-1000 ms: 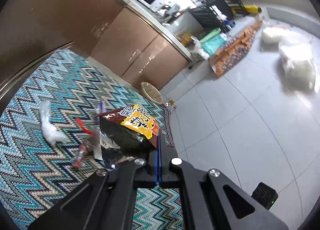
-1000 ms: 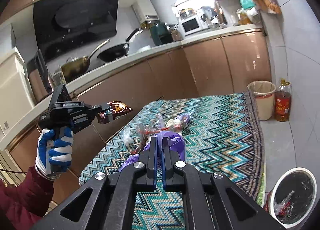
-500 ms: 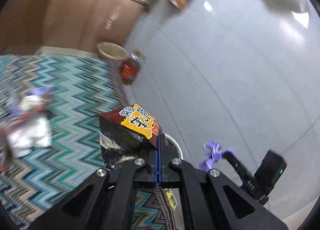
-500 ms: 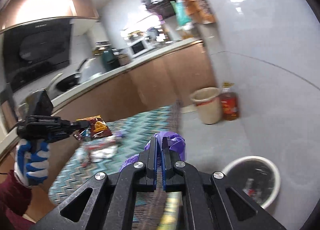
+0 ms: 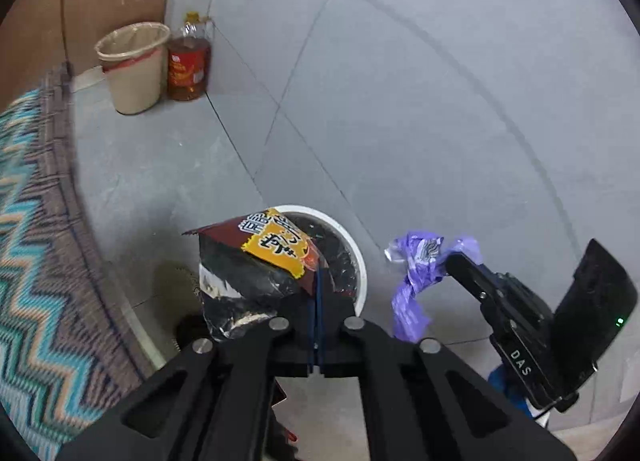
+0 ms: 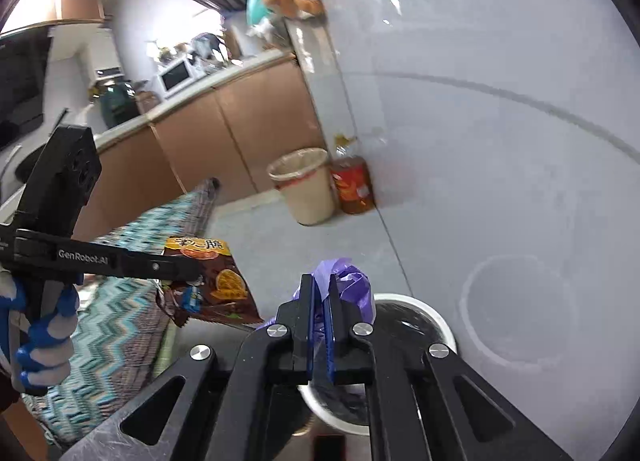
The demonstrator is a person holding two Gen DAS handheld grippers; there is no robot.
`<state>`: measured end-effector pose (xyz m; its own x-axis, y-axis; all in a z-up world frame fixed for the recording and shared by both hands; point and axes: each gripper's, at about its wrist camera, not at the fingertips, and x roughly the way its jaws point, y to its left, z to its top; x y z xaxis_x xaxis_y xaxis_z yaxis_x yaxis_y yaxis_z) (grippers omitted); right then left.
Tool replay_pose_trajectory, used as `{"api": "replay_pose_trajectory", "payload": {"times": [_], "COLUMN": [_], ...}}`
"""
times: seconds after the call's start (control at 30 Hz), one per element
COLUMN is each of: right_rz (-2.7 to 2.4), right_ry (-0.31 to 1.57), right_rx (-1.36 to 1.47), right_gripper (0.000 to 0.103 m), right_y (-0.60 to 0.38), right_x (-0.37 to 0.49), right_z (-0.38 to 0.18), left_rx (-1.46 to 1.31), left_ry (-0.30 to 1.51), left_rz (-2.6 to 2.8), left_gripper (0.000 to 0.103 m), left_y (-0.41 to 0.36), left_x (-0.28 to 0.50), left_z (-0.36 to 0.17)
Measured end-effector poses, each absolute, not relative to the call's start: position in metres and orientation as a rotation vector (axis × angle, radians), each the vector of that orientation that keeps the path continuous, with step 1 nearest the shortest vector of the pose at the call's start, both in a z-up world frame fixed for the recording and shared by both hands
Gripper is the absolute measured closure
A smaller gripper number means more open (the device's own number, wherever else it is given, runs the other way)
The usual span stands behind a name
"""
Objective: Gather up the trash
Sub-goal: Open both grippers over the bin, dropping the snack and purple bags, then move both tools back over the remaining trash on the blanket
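Brown crisp packet [image 5: 260, 261], clamped in left claw [image 5: 318, 289]; purple wrapper [image 6: 344, 281], clamped in right claw [image 6: 320, 301]. Both carried off the zigzag rug [image 5: 28, 261], now above the white bin [image 5: 356, 257]. Dropping looks next.
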<state>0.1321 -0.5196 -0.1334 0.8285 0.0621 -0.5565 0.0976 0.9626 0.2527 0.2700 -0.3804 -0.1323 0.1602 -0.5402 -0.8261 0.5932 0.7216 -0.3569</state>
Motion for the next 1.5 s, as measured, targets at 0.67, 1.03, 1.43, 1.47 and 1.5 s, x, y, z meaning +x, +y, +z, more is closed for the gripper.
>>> {"api": "replay_pose_trajectory", "payload": {"times": [0.67,1.03,1.43,1.47,1.5], "right_rz": [-0.095,-0.039,0.148,0.168,0.182], "right_ry": [0.69,0.57,0.395,0.384,0.375], "right_rx": [0.3,0.252,0.14,0.132,0.125], "right_gripper": [0.07,0.063,0.059,0.059,0.058], "right_y": [-0.54,-0.485,-0.378,-0.368,-0.36], "right_x": [0.157,0.132,0.106,0.104,0.102], "right_z": [-0.168,-0.102,-0.009,-0.002,0.002], "left_rx": [-0.004,-0.034,-0.043,-0.055,-0.065], "left_ry": [1.195,0.869,0.637,0.617,0.593], "left_rz": [-0.813,-0.732,-0.543,-0.519,-0.487], "left_gripper": [0.062,0.062,0.059,0.054,0.05], "left_y": [-0.377,-0.264,-0.093,-0.077,-0.058], "left_x": [0.295,0.244,0.178,0.173,0.166], "left_z": [-0.169,-0.088,-0.013,-0.008,-0.002]}}
